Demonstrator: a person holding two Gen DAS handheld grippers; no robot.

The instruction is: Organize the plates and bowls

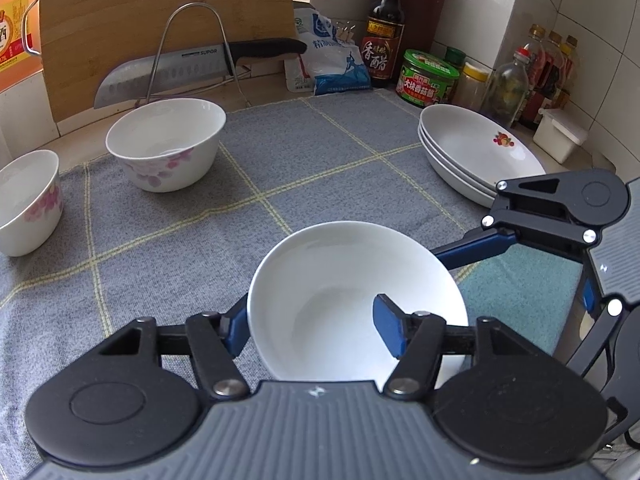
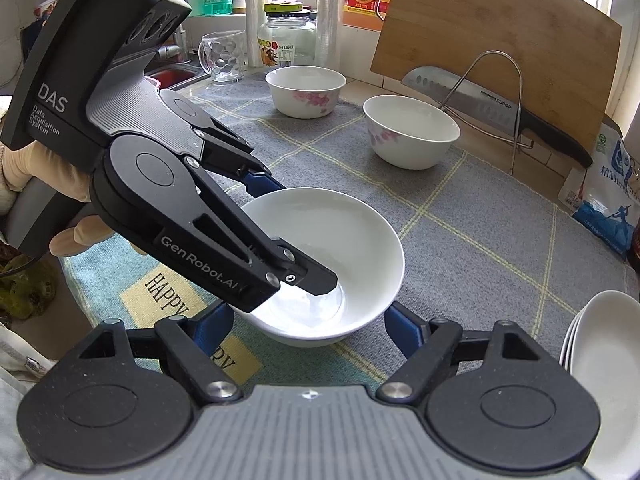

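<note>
Glossy white ceramic bowl (image 1: 356, 300) on matt woven grey cloth (image 1: 168, 248); smooth wooden board (image 1: 160, 20) behind.

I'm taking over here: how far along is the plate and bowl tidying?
Done: the plates sit stacked at the edge of the cloth. In hand: the plain white bowl rests on the cloth, the left hand-held gripper open astride its rim, the right hand-held gripper flanking it. Left: the two floral bowls stand apart, unstacked.
</note>
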